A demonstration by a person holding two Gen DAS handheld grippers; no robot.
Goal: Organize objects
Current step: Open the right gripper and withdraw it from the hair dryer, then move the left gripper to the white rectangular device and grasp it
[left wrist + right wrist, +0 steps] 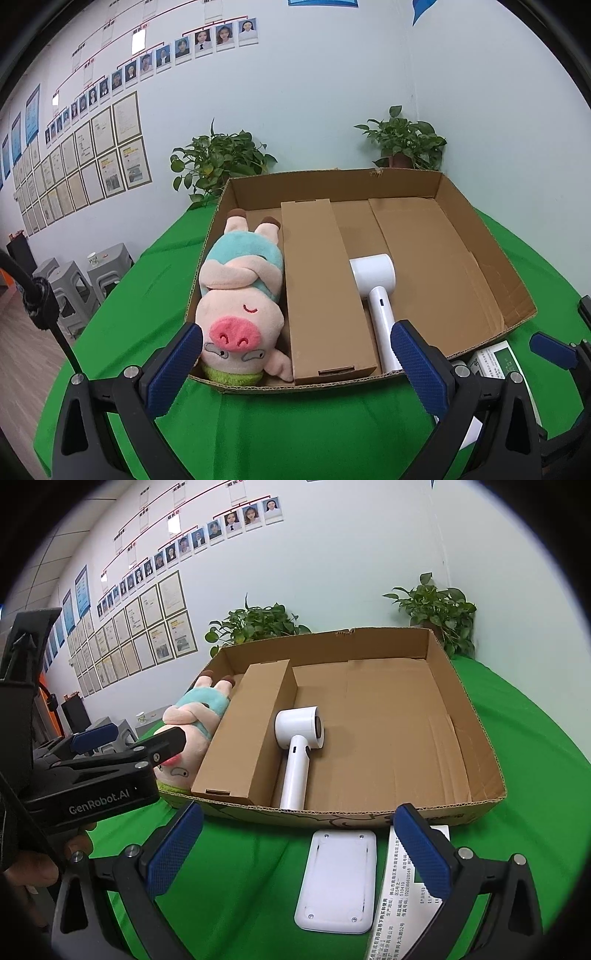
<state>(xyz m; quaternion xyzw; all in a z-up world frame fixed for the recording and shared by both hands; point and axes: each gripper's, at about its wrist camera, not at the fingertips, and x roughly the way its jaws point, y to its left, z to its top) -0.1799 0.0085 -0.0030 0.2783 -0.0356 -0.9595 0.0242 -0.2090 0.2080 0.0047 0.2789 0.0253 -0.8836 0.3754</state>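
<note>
Cardboard box (480, 236) | left hand-held gripper (295, 354) level, agape | right hand-held gripper (295, 840) agape, empty

My two views are bright under even overhead room light, with soft, short shadows. The far wall (314, 110) looks washed pale. Fisheye bending curves everything towards dark vignetted corners; my near fingers (173, 853) stay fairly sharp.
</note>
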